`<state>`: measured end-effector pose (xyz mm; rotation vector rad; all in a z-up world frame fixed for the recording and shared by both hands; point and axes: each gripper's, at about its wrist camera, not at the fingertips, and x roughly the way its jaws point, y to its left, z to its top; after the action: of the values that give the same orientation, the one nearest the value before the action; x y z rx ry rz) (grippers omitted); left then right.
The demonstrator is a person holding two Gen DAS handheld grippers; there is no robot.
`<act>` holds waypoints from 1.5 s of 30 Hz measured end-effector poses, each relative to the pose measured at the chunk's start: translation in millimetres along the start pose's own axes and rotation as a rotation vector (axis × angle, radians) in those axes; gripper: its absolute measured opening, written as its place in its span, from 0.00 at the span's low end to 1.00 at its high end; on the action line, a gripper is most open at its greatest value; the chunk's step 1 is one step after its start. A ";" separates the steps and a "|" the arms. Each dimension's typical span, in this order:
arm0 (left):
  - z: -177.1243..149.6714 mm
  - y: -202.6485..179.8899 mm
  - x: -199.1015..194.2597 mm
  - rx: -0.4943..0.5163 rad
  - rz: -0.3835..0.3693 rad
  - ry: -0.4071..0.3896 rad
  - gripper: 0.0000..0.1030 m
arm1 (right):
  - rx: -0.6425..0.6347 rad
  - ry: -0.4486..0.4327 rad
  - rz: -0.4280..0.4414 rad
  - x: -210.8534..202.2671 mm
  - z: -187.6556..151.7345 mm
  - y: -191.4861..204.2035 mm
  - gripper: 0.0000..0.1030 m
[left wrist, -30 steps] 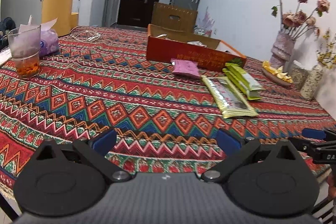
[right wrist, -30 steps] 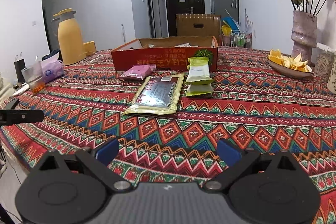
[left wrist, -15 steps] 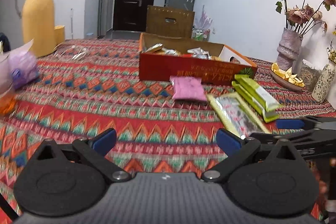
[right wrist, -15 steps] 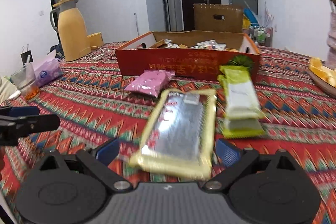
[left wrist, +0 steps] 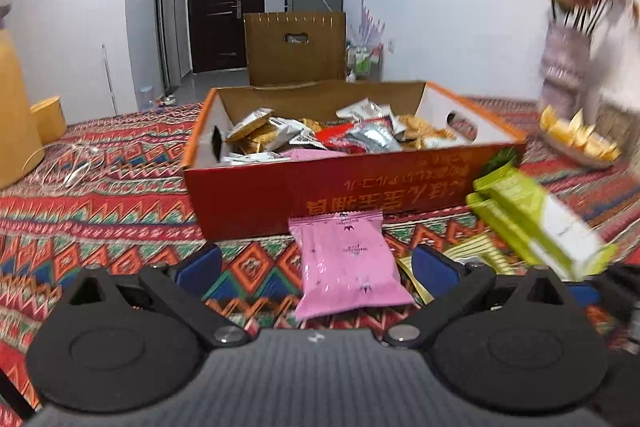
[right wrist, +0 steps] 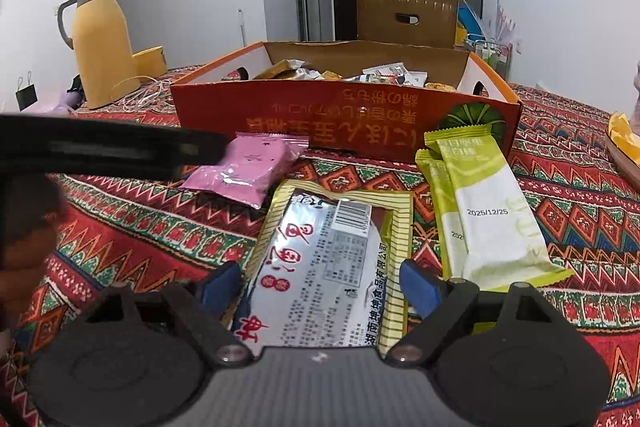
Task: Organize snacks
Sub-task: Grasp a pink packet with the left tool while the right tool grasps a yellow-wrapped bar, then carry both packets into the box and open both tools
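An open red cardboard box (left wrist: 360,195) (right wrist: 320,123) holding several wrapped snacks stands on the patterned tablecloth. In front of it lie a pink packet (left wrist: 344,267) (right wrist: 244,167), a flat yellow-edged silver packet (right wrist: 324,267) (left wrist: 468,255) and two green bars (left wrist: 536,223) (right wrist: 488,219). My left gripper (left wrist: 318,267) is open, its blue pads wide on either side of the pink packet and clear of it. My right gripper (right wrist: 320,287) straddles the near end of the yellow-edged packet. Its jaws are closing, with the pads at the packet's edges, and the packet still lies flat.
A yellow thermos jug (right wrist: 100,43) and a loose white cable (left wrist: 68,163) are at the back left. A vase of dried flowers (left wrist: 564,67) and a dish of yellow pieces (left wrist: 576,139) stand at the right. A brown chair back (left wrist: 296,47) rises behind the box.
Both grippers have moved forward toward the box. The left now has the pink packet between its fingers, and the right has the yellow-edged packet between jaws that stand narrower.
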<state>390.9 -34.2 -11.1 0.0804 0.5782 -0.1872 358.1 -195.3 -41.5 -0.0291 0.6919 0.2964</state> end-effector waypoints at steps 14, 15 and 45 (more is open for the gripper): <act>-7.7 8.6 46.5 -0.129 -0.073 0.053 0.60 | 0.008 -0.007 -0.037 9.3 5.5 -4.5 0.82; -7.6 9.1 45.0 -0.133 -0.072 0.051 0.60 | 0.007 -0.011 -0.044 9.0 5.2 -4.7 0.77; -107.9 -10.8 -188.9 -0.194 -0.083 0.009 0.60 | -0.017 -0.159 -0.034 -166.9 -69.4 26.1 0.42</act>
<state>175.9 -2.1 2.5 -0.1309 0.6065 -0.2107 185.7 -222.2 12.3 -0.0328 0.5309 0.2684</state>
